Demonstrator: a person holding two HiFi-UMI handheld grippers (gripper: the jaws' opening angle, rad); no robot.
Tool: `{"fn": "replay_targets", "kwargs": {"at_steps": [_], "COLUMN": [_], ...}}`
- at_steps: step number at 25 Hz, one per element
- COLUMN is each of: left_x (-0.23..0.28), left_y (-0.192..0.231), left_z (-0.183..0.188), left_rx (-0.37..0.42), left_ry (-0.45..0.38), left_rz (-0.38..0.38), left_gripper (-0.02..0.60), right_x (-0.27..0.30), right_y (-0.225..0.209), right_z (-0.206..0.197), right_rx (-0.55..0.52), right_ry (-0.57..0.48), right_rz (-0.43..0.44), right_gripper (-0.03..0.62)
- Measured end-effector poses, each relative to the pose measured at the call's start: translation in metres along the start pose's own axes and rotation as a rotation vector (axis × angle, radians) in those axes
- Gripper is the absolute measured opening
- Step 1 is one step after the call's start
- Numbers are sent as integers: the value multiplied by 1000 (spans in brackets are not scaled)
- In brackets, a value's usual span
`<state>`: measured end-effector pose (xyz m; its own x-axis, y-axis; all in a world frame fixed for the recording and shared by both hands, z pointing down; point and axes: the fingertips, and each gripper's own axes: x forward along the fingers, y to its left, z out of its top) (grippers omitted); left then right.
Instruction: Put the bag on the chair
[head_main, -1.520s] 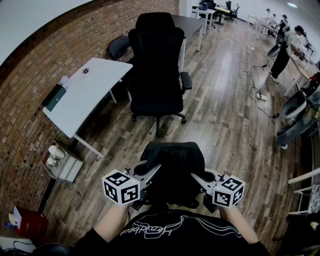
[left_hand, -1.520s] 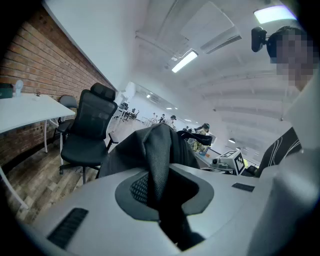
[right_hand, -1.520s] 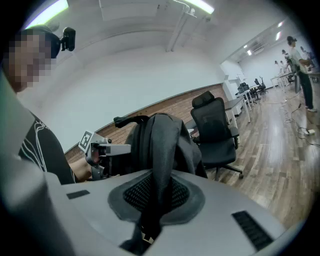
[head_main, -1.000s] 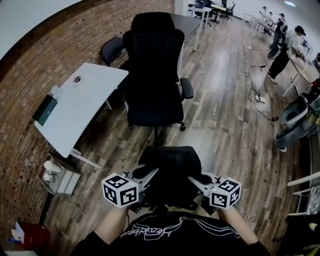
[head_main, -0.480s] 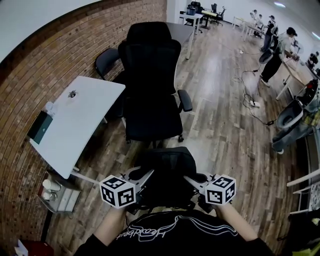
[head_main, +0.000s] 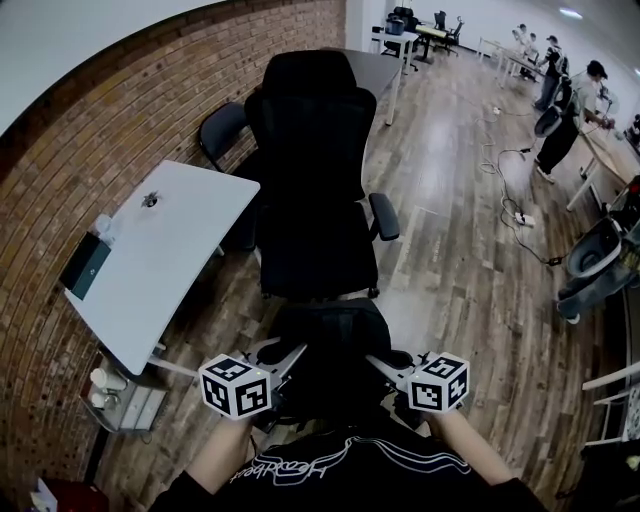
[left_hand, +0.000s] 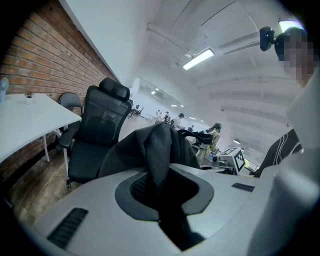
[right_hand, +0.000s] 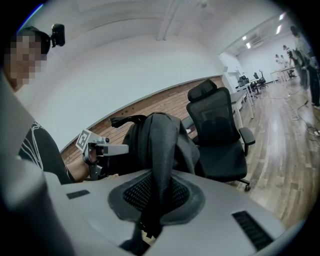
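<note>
The black bag (head_main: 335, 345) hangs at 6 o'clock in the head view, just short of the black chair (head_main: 312, 215) at 12 o'clock. The left gripper (head_main: 288, 357) is pinched narrow on a fold of its fabric, and the right gripper (head_main: 388, 366) on a strap (right_hand: 161, 155). The bag's lower part is hidden by the person's chest. Most of the chair's base is hidden behind the bag. A white table (head_main: 150, 255) lies at 9 o'clock.
</note>
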<state>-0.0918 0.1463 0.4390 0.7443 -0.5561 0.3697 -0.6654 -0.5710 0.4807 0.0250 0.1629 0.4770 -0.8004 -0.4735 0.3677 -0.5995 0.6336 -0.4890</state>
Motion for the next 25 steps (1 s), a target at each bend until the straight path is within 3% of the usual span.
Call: {"fn": "replay_targets", "kwargs": {"at_steps": [13, 25], "left_x": [94, 175], "left_y": [122, 194], "left_z": [74, 155], "left_rx": [-81, -33], "left_ry": [39, 48], "left_rz": [72, 98], "left_gripper": [69, 69], "right_x": [107, 165], "right_y": [-117, -208], "right_z": [80, 161], "right_rx": [42, 28], "right_ry": [54, 41], "right_rz": [51, 32], "right_gripper": [34, 34]}}
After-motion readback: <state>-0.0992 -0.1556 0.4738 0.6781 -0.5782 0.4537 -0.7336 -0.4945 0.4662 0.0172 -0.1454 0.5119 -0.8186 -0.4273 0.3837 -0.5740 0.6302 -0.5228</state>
